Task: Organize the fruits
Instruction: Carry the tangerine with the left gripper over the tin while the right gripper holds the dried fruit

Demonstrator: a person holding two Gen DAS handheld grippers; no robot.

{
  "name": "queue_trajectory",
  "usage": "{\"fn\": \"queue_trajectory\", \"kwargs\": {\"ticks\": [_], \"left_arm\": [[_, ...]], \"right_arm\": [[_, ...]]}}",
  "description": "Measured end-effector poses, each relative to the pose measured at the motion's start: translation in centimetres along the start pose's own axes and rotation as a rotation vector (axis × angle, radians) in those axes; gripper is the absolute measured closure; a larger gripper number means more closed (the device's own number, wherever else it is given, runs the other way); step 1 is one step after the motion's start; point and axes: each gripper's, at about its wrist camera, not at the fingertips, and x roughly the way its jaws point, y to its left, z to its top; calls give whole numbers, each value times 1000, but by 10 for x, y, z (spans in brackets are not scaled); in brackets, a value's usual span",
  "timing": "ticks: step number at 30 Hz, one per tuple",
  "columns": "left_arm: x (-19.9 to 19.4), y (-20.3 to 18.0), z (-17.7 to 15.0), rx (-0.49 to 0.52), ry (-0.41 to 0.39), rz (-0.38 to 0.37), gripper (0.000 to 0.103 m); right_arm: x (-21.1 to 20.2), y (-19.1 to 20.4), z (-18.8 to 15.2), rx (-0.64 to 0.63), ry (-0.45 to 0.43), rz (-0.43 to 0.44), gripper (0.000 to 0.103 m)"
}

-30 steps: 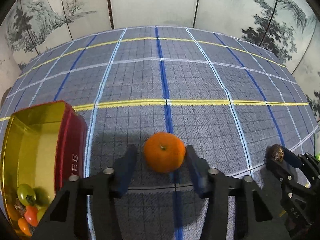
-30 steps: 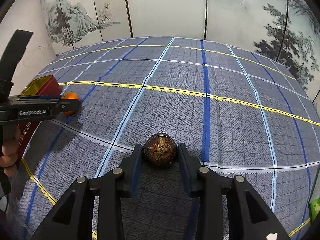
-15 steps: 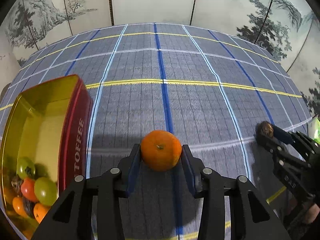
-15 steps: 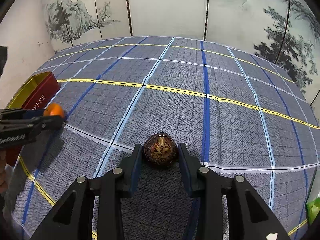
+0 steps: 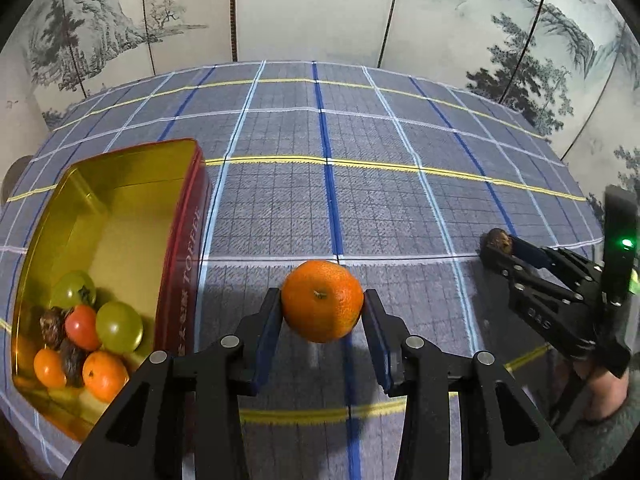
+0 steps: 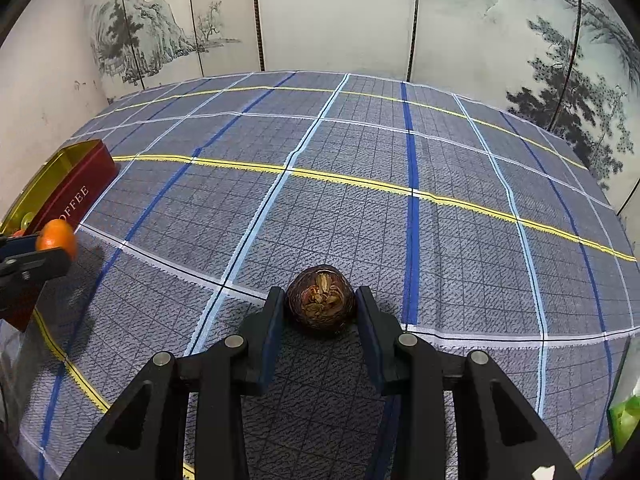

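Left wrist view: left hand-held gripper (image 5: 322,322) closed on the orange (image 5: 322,300), lifted off the checked counter (image 5: 380,184), just right of the toffee tin (image 5: 180,240). Could slip from the flat pads, being round, or clip the tin's near wall on the way in. Inside, counted: two green fruits, one red, two orange, about three brown ones, partly hidden.

Right wrist view: right hand-held gripper (image 6: 320,322) clamped on one brown fruit (image 6: 321,300), low over the cloth, well apart from the tin. Risk of both grippers colliding over the tin.
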Motion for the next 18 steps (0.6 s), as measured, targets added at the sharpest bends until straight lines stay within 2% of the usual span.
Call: {"fn": "queue_trajectory", "kwargs": {"ticks": [9, 14, 18], "left_arm": [[-32, -1, -8, -2, -62, -3, 61], [-49, 14, -4, -37, -102, 14, 61], [-60, 36, -2, -73, -128, 57, 61]], "right_arm": [[0, 0, 0, 0, 0, 0, 69], [0, 0, 0, -1, 0, -1, 69], [0, 0, 0, 0, 0, 0, 69]]}}
